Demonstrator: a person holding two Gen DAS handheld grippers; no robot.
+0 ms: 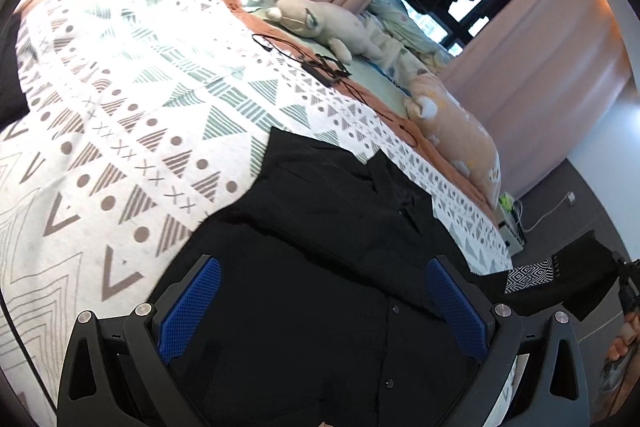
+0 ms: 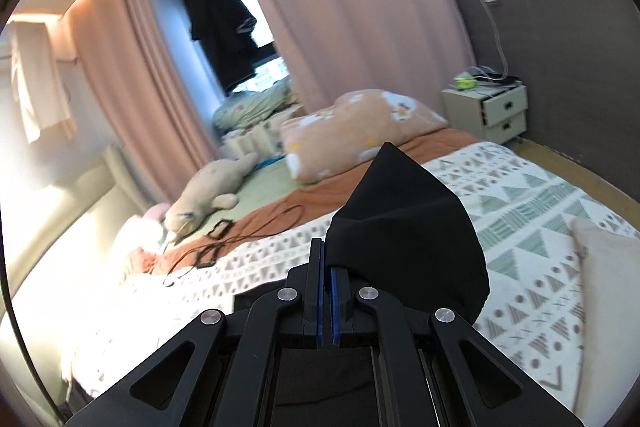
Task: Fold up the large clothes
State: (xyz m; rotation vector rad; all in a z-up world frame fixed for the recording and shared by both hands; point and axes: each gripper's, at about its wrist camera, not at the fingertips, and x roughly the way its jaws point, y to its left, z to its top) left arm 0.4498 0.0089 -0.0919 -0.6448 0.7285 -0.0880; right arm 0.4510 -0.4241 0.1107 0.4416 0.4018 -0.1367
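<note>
A black buttoned shirt (image 1: 320,251) lies spread on the patterned bedspread (image 1: 120,87). My left gripper (image 1: 322,303) hovers over its front, jaws wide open, blue pads (image 1: 192,311) apart with nothing between them. At the right edge of the left wrist view one corner of the shirt (image 1: 576,275) is lifted off the bed. In the right wrist view my right gripper (image 2: 328,267) is shut on a fold of that black cloth (image 2: 404,223), which stands up in a peak above the bedspread (image 2: 540,227).
A plush toy (image 1: 324,23), a peach pillow (image 1: 456,131) and black cables (image 1: 320,67) lie at the bed's far side. Pink curtains (image 2: 340,7) hang behind. A nightstand (image 2: 492,107) with open drawers stands by the grey wall. A cream pillow (image 2: 608,259) sits at right.
</note>
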